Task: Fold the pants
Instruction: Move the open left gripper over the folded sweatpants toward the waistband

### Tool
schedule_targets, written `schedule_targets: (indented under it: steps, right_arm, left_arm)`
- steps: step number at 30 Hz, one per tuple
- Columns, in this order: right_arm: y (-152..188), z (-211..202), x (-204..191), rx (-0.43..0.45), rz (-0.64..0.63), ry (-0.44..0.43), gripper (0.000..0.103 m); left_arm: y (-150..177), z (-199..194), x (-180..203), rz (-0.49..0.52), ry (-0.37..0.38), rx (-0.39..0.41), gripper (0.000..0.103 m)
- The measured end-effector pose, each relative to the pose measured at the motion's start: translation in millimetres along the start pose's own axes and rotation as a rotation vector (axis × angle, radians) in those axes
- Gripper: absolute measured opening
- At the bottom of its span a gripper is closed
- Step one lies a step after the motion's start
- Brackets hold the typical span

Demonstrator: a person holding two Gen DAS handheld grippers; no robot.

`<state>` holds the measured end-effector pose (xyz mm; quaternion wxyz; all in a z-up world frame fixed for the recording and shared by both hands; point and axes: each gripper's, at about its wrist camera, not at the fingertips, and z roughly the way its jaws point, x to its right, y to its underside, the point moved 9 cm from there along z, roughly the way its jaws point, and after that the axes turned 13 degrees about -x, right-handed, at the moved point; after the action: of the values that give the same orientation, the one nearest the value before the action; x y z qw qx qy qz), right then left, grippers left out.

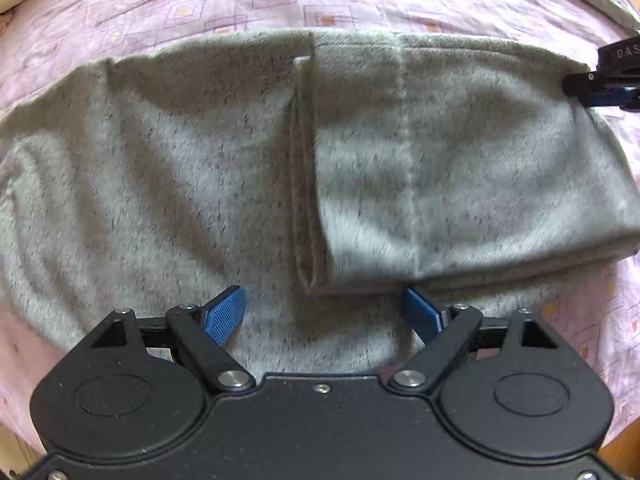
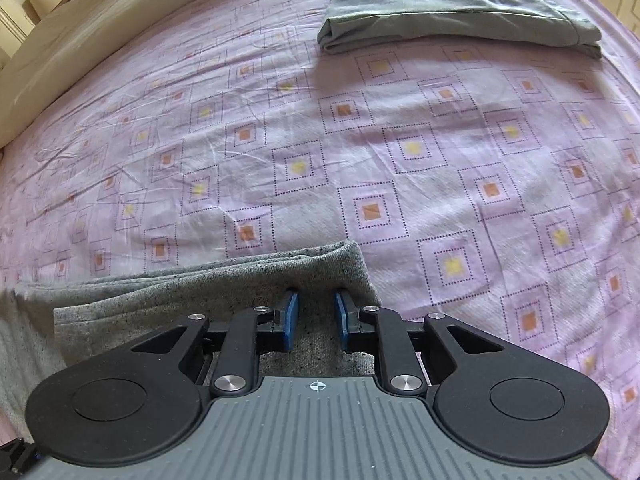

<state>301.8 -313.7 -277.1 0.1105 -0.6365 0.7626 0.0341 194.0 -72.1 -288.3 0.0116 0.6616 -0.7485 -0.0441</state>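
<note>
Grey sweatpants point(image 1: 248, 168) lie folded on our bed's pink patterned sheet point(image 2: 400, 140), one layer doubled over the other. Our left hand-held gripper point(image 1: 324, 312) hangs above them, blue pads point(image 1: 224, 312) spread wide, nothing between. Our right hand-held gripper point(image 2: 316, 320) sits at the folded edge, pads narrowly apart with knit fabric between; whether they pinch it we cannot tell. Second folded grey-green garment point(image 2: 452, 4) lies well apart.
</note>
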Motion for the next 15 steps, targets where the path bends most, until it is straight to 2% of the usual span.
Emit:
schedule_targets:
  steps: [3,4,8,15]
  right_arm:
    - [1,1,-3,0.009,-0.051,0.013,0.020]
    - [2,0,-3,0.015,-0.062,0.010,0.020]
    - [6,-2,1,0.045,-0.065,-0.025,0.020]
    - [11,-6,-3,0.083,-0.119,-0.008,0.023]
  left_arm:
    - [16,-3,-5,-0.026,-0.020,-0.012,0.087]
    - [21,-6,-7,-0.040,-0.021,-0.013,0.083]
    - [45,-21,-25,-0.126,-0.018,0.004,0.081]
    - [90,-46,-83,-0.320,-0.027,0.053,0.081]
